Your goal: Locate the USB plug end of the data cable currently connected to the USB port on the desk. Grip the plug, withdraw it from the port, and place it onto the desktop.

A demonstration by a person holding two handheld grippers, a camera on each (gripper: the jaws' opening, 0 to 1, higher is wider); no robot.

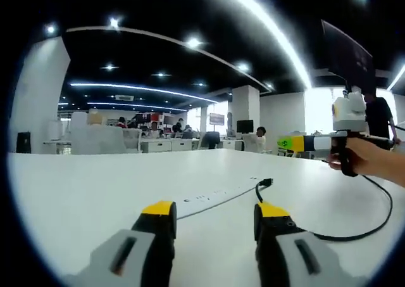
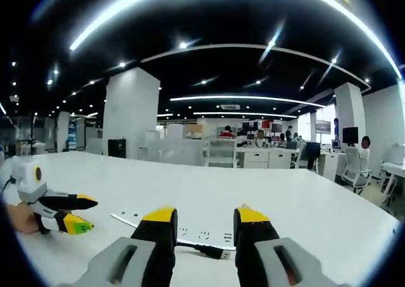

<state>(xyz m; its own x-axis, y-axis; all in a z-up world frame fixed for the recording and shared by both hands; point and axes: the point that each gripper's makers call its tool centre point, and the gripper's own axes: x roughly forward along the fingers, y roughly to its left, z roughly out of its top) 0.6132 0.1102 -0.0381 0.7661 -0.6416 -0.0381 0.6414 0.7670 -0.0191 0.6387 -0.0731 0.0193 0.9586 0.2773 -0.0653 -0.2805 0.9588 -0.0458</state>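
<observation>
— Where are your two grippers sitting right now?

— I am holding my left gripper (image 1: 215, 218) low over the white desk (image 1: 82, 192), its yellow-tipped jaws standing apart with nothing between them. My right gripper (image 2: 205, 223) is also hovering over the desk, jaws parted and gripping nothing.

— And the cable?

— In the left gripper view, the black data cable (image 1: 367, 227) is curving across the desktop on the right side, and its USB plug (image 1: 266, 183) is lying at the end of a flat white port strip (image 1: 212, 197); I cannot tell whether it is seated in a port. In the right gripper view, the plug (image 2: 221, 254) is showing just in front of my jaws, next to the strip (image 2: 190, 231) with its row of small sockets.

— Anything else showing?

— My right gripper (image 1: 297, 143) is coming into the left gripper view from the right, held in my hand (image 1: 373, 157). Office chairs (image 2: 221, 153) are standing beyond the desk.
</observation>
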